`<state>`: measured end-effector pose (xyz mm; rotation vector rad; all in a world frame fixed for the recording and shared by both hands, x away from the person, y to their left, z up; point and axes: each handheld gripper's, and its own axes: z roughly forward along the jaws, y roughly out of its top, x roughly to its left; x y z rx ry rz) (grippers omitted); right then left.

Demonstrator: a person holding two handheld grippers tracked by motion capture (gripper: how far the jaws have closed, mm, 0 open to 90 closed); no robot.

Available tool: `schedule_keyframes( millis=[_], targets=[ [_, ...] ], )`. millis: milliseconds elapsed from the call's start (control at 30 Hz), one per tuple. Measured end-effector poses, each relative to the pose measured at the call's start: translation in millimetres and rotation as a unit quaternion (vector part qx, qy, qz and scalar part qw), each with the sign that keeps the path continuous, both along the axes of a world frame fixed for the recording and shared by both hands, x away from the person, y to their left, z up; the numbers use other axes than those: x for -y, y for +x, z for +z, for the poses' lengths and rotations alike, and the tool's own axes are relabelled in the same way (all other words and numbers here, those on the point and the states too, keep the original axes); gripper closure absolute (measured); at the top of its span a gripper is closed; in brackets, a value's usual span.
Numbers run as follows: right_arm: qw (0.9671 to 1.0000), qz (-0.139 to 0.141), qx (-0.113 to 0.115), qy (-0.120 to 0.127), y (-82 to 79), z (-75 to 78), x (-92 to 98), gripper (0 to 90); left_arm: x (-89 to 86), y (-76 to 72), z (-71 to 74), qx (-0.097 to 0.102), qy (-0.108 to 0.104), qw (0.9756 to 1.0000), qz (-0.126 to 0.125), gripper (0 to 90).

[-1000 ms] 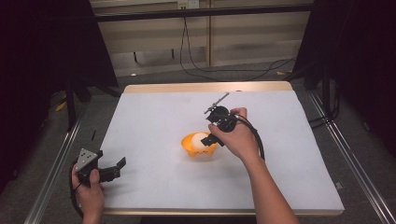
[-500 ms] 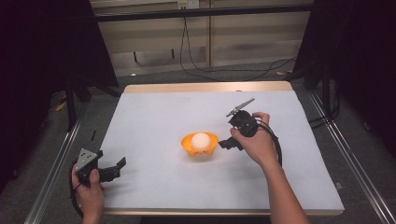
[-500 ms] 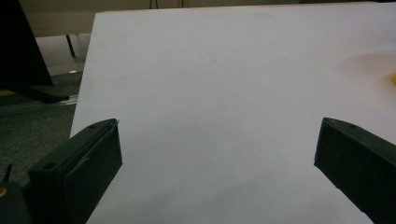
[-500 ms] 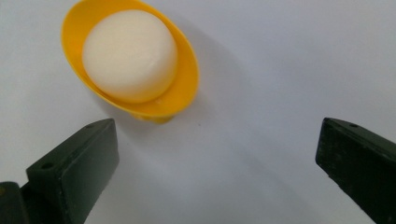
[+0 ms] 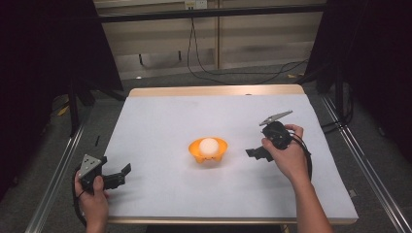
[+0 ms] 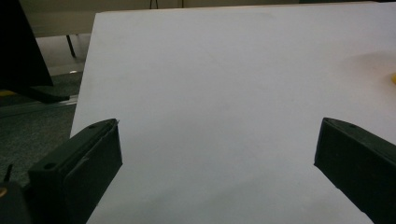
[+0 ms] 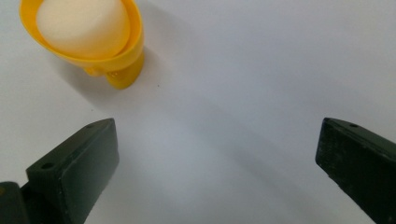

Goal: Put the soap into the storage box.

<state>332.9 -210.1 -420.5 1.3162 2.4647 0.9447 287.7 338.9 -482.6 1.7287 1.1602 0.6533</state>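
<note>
a white ball point(image 5: 209, 145) sits in an orange cup point(image 5: 208, 151) mid-bench point(image 5: 160, 116). right gripper point(image 5: 254, 153) beside it, jaws wide, empty; left gripper point(image 5: 124, 174) at the near left corner, wide too.

White tabletop point(image 5: 160, 121), wood-edged. Orange cup point(image 5: 208, 150) holding a white ball point(image 5: 209, 145) stands near its centre.
</note>
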Motion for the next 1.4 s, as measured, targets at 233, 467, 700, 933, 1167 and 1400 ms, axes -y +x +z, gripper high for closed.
schedule_keyframes(
  millis=[233, 467, 700, 933, 1167, 1400],
  targets=[
    [0.9997, -0.018, 0.012, 0.006, -10.6, -5.5, 23.8, 0.0, 0.1, 0.2, 0.0, -0.001, 0.001, 1.0, 0.0, 0.7],
    [0.9986, -0.037, 0.031, 0.02, -23.4, -12.1, 47.2, 0.0, 0.8, 0.2, -0.1, -0.001, 0.002, 1.0, 0.001, 0.7],
    [0.9975, -0.055, 0.031, 0.032, -36.4, -21.2, 68.1, 0.0, 1.1, 0.5, -0.1, -0.002, 0.005, 1.0, 0.001, 0.7],
    [0.9953, -0.076, 0.041, 0.044, -55.5, -35.0, 94.7, 0.0, 1.9, 0.5, -0.2, -0.001, 0.007, 1.0, 0.0, 0.7],
    [0.9912, -0.102, 0.056, 0.064, -73.2, -45.6, 117.4, 0.0, 2.4, 0.8, -0.2, -0.002, 0.011, 0.9999, 0.0, 0.8],
    [0.987, -0.122, 0.068, 0.079, -90.3, -55.7, 136.3, 0.0, 2.8, 0.9, -0.3, -0.004, 0.014, 0.9999, -0.001, 0.8]
  ],
)
